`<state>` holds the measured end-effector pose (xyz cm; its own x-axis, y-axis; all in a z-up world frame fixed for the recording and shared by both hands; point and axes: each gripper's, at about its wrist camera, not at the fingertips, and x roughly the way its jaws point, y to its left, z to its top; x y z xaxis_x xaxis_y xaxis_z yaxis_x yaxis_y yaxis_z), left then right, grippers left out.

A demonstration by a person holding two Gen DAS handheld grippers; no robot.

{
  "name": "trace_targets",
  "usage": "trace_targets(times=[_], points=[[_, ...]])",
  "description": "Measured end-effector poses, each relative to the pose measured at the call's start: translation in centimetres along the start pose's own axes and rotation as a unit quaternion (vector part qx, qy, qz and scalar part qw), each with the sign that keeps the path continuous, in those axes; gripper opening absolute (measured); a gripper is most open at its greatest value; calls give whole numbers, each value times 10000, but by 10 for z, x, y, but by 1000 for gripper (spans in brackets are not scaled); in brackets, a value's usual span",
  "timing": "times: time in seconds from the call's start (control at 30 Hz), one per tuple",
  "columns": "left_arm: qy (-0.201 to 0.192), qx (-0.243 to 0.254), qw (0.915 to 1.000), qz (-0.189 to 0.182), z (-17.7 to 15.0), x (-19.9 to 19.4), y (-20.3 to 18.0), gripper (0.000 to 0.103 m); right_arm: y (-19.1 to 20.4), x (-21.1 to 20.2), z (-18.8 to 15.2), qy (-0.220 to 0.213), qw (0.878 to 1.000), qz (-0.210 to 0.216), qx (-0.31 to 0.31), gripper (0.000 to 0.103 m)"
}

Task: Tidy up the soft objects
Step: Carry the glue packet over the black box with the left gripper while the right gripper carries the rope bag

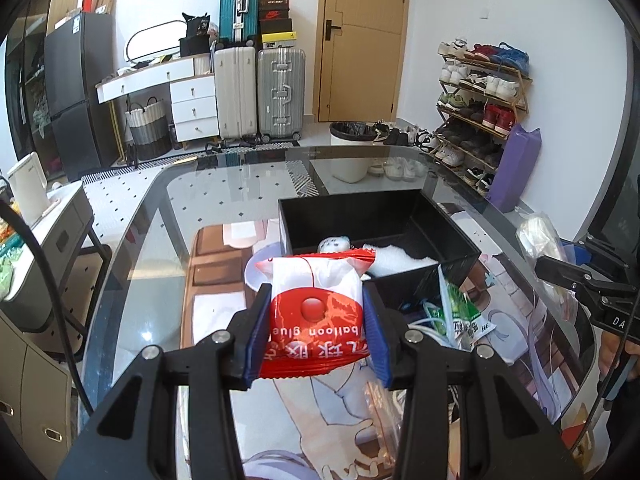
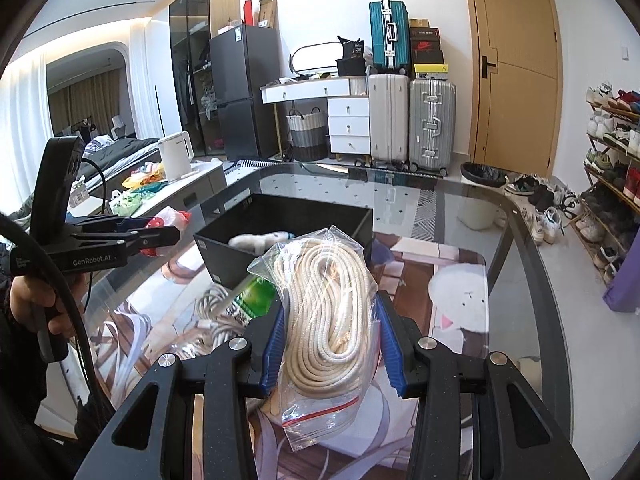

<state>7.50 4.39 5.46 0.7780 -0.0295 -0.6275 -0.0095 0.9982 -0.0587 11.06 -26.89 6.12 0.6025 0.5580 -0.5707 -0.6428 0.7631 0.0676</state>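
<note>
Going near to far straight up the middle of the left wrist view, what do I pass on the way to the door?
Red and white balloon glue packet held in the left gripper → black open-top storage box → white waste bin with black liner → tan wooden door.

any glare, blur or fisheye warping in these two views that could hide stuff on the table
Left wrist view: the glass tabletop mirrors the room and shows the floor through it; straight edges bow, corners are vignetted; the red-and-white balloon glue packet in the left gripper is sharp. Right wrist view: strong window light washes out the left; the clear zip bag of cream rope in the right gripper glints slightly.
</note>
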Motion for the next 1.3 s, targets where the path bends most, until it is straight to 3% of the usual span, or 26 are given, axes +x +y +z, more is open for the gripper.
trace_targets(times=[0.53,1.3], points=[[-189,124,9997,-6,23,5,-9,42,7,5,28,-217,9997,115,-38,42],[-165,112,9997,-118,37,38,-12,42,26,52,63,-285,9990,332,-7,42]])
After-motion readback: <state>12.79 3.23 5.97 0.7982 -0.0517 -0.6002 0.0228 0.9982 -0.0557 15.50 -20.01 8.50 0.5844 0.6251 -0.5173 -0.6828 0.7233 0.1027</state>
